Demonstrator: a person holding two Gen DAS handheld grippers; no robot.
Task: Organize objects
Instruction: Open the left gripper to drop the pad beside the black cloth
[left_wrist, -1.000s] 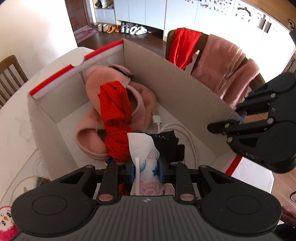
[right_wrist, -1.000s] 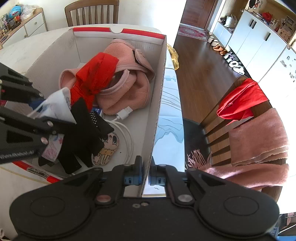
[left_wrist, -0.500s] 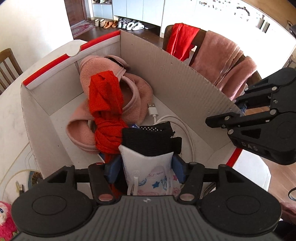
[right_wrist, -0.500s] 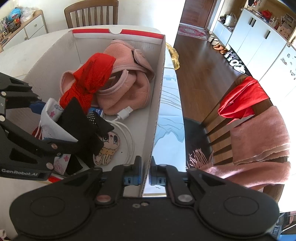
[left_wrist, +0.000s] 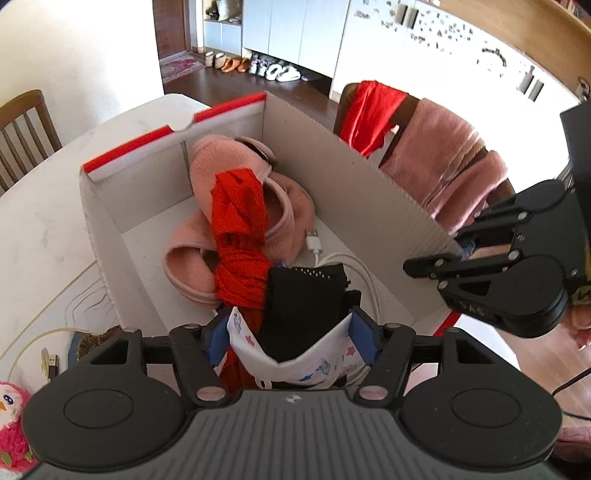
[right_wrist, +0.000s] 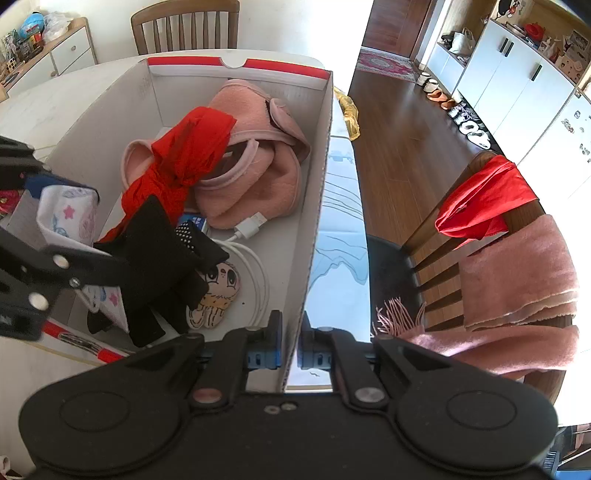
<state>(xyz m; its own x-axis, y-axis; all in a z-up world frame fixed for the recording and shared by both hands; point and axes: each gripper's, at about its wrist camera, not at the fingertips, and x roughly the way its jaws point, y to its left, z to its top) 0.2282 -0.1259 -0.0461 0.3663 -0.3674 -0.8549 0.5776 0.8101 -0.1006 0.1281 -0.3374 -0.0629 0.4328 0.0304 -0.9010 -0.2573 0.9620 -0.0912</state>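
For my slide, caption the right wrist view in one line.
Right tongs clamp the cardboard box's side wall while the left tongs open around a white printed pouch inside.

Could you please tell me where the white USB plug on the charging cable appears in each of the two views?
Left wrist view: the white USB plug lies right of centre on the box floor, beside the pink slippers.
Right wrist view: the plug lies left of centre, just below the slippers.
Shared landmark: the red cloth draped over the slippers.
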